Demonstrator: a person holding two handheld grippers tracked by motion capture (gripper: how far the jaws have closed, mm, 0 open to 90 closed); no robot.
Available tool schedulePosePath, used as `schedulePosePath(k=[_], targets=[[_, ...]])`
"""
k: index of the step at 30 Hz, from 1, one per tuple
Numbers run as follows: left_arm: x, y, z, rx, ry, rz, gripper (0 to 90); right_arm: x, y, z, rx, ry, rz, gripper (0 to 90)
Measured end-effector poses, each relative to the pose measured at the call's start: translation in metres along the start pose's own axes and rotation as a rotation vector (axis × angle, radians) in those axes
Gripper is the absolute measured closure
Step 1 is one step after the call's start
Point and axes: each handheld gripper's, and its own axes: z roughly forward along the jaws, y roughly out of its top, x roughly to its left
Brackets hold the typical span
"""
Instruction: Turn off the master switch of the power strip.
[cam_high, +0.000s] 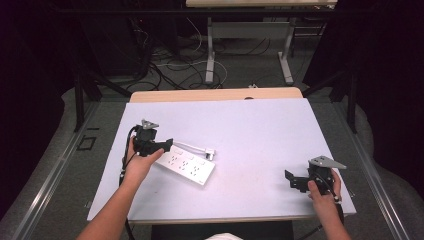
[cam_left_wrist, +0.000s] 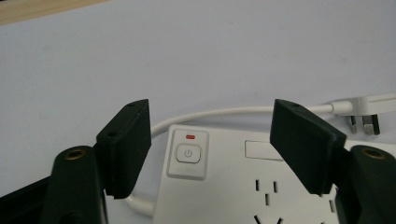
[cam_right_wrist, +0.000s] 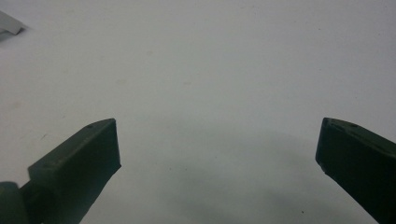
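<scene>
Overhead first, high view: left gripper (cam_high: 161, 146) sits over the near-left end of a white power strip (cam_high: 187, 167), which lies flat on the pale surface (cam_high: 260, 130); the strip's cord (cam_high: 192, 146) loops off beyond the gripper to a plug (cam_high: 210, 154) lying just past the strip; right gripper (cam_high: 296, 181) rests well apart, toward the right front corner of the surface, with nothing near it.

Left gripper view: jaws stand apart, nothing pressed between them; the strip's switch end (cam_left_wrist: 224, 177) lies just ahead and below, between the jaw lines; power button (cam_left_wrist: 188, 154) with a small red mark above it sits nearer the left jaw; cord (cam_left_wrist: 219, 113) curves round behind the strip's end; plug (cam_left_wrist: 364, 121) beyond the right jaw, prongs visible.

Right gripper view: jaws wide apart over bare surface (cam_right_wrist: 210, 70), holding nothing.

Judgement on the step: the left gripper looks to be working at the switch end of the strip, either to grip it or to press the button; to do it well, centre the strip's end between the pads before closing, keep the cord loop out of the pinch, and come down square so the strip does not skid; the idle right gripper could steady the far end.
</scene>
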Motion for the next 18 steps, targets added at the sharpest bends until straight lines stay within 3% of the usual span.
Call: schedulePosePath(k=[3, 10, 13, 18], targets=[[0.000, 0.001, -0.003, 0.007, -0.005, -0.003, 25.0, 0.000, 0.000, 0.000, 0.000, 0.000, 0.000, 0.0], [-0.001, 0.000, -0.009, -0.025, -0.025, -0.033, 15.3, 0.000, 0.000, 0.000, -0.007, -0.007, 0.001, 0.0], [-0.002, -0.001, -0.011, -0.040, -0.047, -0.051, 7.6, 0.001, 0.000, 0.000, -0.007, -0.008, 0.003, 0.0], [-0.004, -0.003, -0.013, -0.049, -0.077, -0.031, 0.5, 0.001, 0.000, 0.000, -0.008, -0.010, 0.003, 0.0]])
